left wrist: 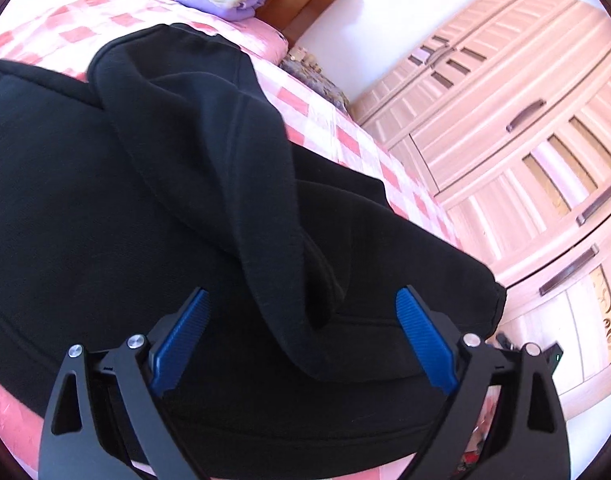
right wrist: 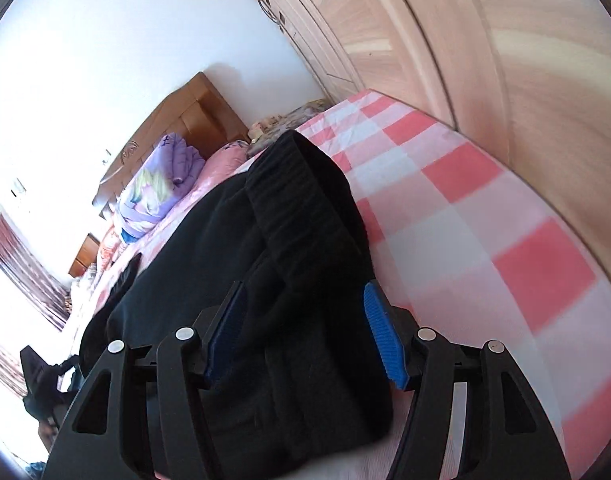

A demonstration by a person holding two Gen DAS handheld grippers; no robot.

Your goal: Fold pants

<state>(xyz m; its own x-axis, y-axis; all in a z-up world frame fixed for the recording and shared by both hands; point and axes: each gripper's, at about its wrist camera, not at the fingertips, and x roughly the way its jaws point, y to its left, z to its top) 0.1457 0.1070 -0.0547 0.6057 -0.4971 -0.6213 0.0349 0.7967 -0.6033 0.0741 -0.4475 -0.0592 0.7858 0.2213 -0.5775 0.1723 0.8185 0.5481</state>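
Observation:
Black pants (left wrist: 105, 200) lie spread on a pink checked bed (left wrist: 337, 128), with one part folded over in a thick ridge (left wrist: 225, 152) running toward me. My left gripper (left wrist: 303, 292) hovers over the near end of that ridge, its blue pads (left wrist: 185, 332) wide apart and open, gripping nothing. In the right wrist view the pants (right wrist: 209, 280) show a ribbed band (right wrist: 293, 188) at the far end. My right gripper (right wrist: 304, 286) stands open over the black cloth. The cloth lies between and under its fingers, and the pads do not press on it.
A tall light-wood wardrobe (left wrist: 505, 120) runs close along the bed's right side. A wooden headboard (right wrist: 185, 120) and a folded purple quilt (right wrist: 157, 188) sit at the bed's far end. Bare checked sheet (right wrist: 485, 220) lies to the right of the pants.

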